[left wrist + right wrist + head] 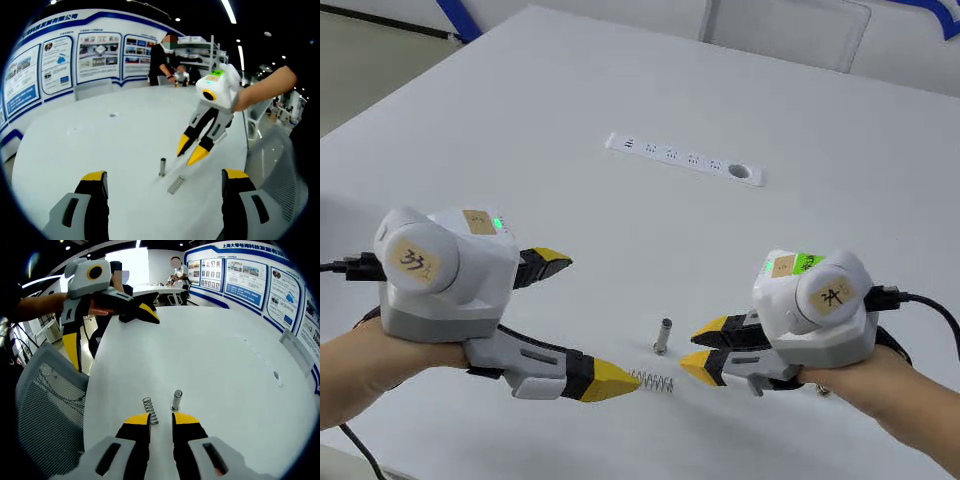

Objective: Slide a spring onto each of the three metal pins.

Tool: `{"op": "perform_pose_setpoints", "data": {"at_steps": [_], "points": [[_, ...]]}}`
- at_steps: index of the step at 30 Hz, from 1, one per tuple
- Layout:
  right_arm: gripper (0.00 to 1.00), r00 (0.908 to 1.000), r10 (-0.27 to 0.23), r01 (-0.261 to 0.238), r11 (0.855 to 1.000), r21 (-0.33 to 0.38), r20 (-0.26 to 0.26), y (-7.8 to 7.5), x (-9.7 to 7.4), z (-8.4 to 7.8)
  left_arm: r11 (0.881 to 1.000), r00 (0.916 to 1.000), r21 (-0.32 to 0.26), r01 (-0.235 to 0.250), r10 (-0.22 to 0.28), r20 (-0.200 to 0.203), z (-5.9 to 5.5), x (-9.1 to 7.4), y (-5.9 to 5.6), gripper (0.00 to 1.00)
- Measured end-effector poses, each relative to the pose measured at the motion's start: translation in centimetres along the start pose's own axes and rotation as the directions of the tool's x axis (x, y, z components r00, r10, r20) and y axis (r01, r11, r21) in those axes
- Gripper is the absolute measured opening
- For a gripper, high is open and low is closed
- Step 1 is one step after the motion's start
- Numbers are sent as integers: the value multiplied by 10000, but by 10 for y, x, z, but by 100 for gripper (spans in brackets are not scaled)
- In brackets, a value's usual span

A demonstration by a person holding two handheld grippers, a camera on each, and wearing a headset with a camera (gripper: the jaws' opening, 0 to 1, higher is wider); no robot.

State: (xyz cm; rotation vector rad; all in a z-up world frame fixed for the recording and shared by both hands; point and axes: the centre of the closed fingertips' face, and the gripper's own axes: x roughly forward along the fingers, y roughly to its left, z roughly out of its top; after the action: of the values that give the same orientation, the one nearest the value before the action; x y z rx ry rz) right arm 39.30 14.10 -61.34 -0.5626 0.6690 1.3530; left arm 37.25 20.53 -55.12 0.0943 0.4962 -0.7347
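Quick one from the remote seat. I'm using the pin point(663, 336) as my reference since it's the one fixed thing on the white table point(770, 120).

It's a short, dull-metal cylinder standing upright on its own, with no spring on it yet. The spring point(653, 381) lies flat on its side just beside the pin, on the side nearer the operator. It's small, thin-wired and open-coiled. I can make out one pin and one spring, so by my reckoning this is the very start of the job.

The left gripper point(580, 322) sits to the left of the pin with its jaws spread wide and nothing between them. Its lower tip comes right up to one end of the spring, but I can't tell whether they touch. The right gripper point(161, 419) is just right of the pin, tips pointing at it, jaws parted by a narrow gap and empty. There's a power strip point(685, 159) well beyond the pin, out of the way.

The step in hand looks like picking up the spring. My take on doing it well:

- Pinch across the coils near one end, lightly. That wire looks soft enough to squash.
- Leave the other end's bore clear, then tip the spring vertical over the pin.
- I'd steady the pin low down with the other gripper, since it seems to stand loose and a nudge would probably topple it.
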Motion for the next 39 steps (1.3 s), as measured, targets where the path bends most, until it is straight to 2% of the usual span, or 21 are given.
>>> {"op": "perform_pose_setpoints", "data": {"at_steps": [9, 18, 25, 31, 33, 39], "points": [[18, 9968, 482, -501, 9983, -294, -640, 14, 23, -12, 9999, 9999, -139, 52, -54, -140, -8, -2, 1, 96], [17, 9924, 556, -598, 9976, -352, -1095, 12, 39, -20, 9996, 9997, -233, 158, -162, -192, -13, -2, 2, 95], [17, 9851, 764, -818, 9962, -288, -1538, 16, 44, -33, 9991, 9990, -285, 300, -309, -329, -17, -1, -1, 94], [13, 9877, 735, -784, 9965, -304, -1381, 12, 43, -33, 9986, 9985, -312, 418, -428, -347, -18, 2, -5, 94], [13, 9882, 778, -798, 9968, -101, -1319, 13, 43, -32, 9986, 9982, -305, 434, -446, -395, -19, 3, -6, 94], [11, 9879, 727, -794, 9959, -436, -1366, 14, 43, -32, 9975, 9968, -299, 639, -652, -452, -20, 7, -11, 92]]}}
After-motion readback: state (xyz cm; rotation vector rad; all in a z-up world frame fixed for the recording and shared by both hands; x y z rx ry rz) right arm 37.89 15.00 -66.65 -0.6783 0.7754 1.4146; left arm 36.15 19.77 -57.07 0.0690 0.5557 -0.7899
